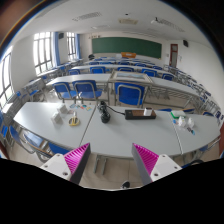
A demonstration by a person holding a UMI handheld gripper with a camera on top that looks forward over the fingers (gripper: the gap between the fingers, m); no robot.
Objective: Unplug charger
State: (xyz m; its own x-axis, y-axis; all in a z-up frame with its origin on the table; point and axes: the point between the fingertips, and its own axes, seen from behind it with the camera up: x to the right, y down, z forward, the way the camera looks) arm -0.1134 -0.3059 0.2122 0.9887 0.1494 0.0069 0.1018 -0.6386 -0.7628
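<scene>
Two fingers (112,160) apart, magenta wedge pads | smooth white table (110,135) beyond

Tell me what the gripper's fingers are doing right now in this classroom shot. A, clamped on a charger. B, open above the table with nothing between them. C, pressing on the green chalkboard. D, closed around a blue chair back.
B: the gripper is open, its pink pads set wide apart over the white table, with nothing between them; the blue chairs and chalkboard lie far beyond.

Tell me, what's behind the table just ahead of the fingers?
Behind the table stand blue chairs, more rows of desks, then a green chalkboard on the far wall. The floor beneath is hidden.
</scene>
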